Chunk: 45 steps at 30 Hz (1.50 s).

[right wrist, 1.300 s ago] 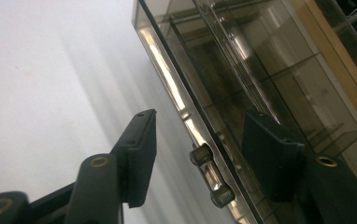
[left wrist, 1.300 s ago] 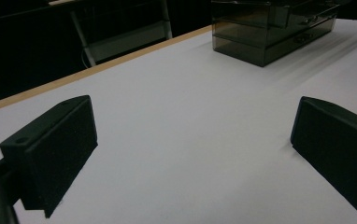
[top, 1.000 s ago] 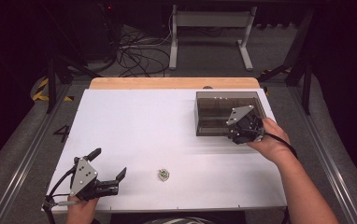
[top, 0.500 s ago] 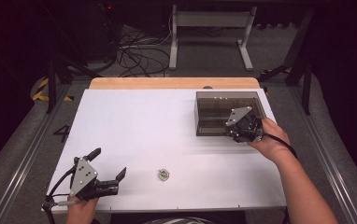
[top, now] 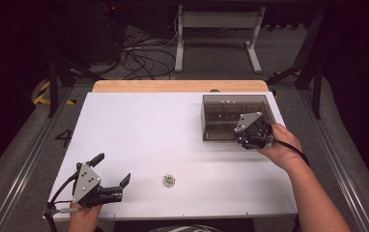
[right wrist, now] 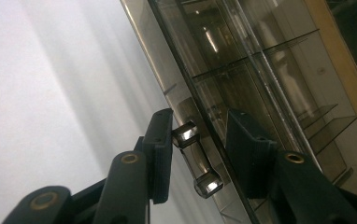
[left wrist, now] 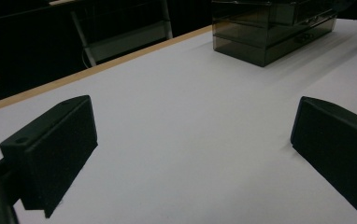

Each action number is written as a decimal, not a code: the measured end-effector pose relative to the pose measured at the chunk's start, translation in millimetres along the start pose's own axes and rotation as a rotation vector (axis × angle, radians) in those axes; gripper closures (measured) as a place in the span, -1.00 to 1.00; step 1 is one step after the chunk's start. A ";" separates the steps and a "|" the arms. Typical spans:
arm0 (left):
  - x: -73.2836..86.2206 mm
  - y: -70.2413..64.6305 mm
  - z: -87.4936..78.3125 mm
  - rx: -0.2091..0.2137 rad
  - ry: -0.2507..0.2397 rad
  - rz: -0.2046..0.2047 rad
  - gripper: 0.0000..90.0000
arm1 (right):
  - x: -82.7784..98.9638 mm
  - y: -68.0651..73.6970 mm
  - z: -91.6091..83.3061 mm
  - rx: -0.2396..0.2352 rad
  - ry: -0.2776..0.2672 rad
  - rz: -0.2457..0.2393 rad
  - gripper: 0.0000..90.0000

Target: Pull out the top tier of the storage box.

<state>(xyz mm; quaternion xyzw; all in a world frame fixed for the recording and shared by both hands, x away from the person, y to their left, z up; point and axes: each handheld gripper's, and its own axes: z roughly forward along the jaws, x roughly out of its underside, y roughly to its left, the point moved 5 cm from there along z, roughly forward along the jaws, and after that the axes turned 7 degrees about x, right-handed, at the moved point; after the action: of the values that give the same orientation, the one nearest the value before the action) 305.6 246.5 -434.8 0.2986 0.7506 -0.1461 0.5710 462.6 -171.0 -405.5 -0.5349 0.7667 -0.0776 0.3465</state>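
At the smoky clear drawer box (top: 235,116), my right gripper (right wrist: 197,154) has just been closing around its drawer handle (right wrist: 196,158), jaws either side of it. Whether both pads press it I cannot tell. Near the table's (top: 173,130) front edge, my left gripper (top: 110,176) rests spread, nothing between.

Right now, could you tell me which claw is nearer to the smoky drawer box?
The right claw: its jaws straddle a handle on the drawer box. The left claw sits open at the table's near left corner.
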 end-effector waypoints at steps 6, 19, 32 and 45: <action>0.0 0.1 0.0 0.001 0.000 -0.002 -0.97 | 1.1 6.3 -6.7 -0.007 0.004 -0.009 0.39; 0.1 -0.2 0.8 0.002 0.004 -0.002 -0.97 | 3.8 15.4 -16.9 -0.019 0.010 -0.033 0.40; 0.1 0.1 0.3 0.001 0.000 -0.004 -0.97 | 6.1 23.1 -18.7 -0.030 0.026 -0.045 0.43; 0.1 0.0 0.3 0.000 0.001 -0.003 -0.97 | 7.5 24.7 -18.0 -0.035 0.024 -0.033 0.43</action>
<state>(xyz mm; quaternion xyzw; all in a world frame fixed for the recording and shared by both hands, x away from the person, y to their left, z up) 305.8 246.3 -434.9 0.2979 0.7513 -0.1468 0.5703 431.2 -171.7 -407.5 -0.5523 0.7633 -0.0763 0.3264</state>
